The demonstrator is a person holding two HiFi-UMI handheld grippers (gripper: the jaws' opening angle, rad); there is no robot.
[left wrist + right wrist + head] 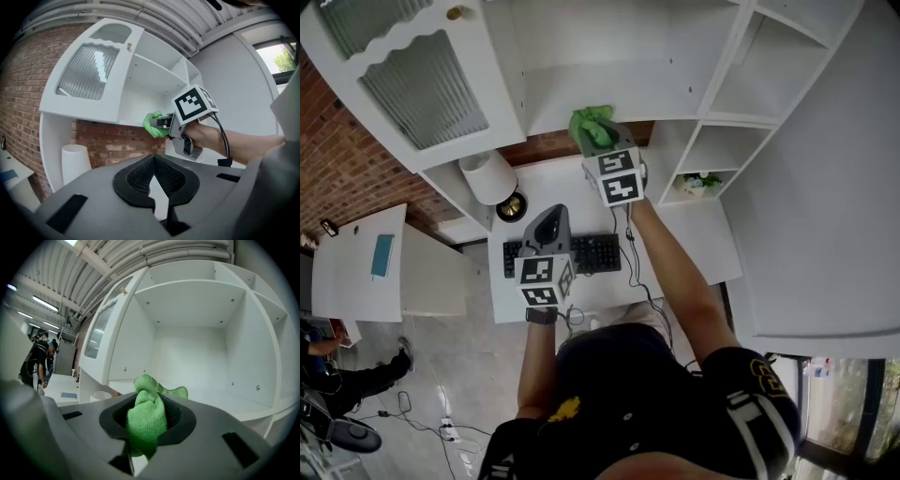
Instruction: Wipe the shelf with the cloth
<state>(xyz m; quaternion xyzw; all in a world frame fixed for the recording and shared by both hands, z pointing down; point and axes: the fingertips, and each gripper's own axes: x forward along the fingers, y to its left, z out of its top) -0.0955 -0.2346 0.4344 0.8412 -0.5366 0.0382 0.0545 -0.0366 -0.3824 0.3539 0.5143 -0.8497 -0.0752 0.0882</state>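
A bright green cloth (589,122) is bunched in my right gripper (602,139), whose jaws are shut on it. The cloth sits at the front edge of the white shelf (619,101) inside the open cabinet. In the right gripper view the cloth (149,414) fills the jaw notch, with the shelf board (220,398) just beyond it. The left gripper view shows the right gripper (159,123) and cloth (152,125) against the shelf's edge. My left gripper (550,222) hangs lower, over the desk, shut with nothing in it (157,187).
The cabinet door (417,80) with ribbed glass stands swung open at the left. On the desk (698,246) are a keyboard (592,253) and a white cylinder (487,176). Side cubbies at the right hold a small plant (698,183). A person (38,357) stands far left.
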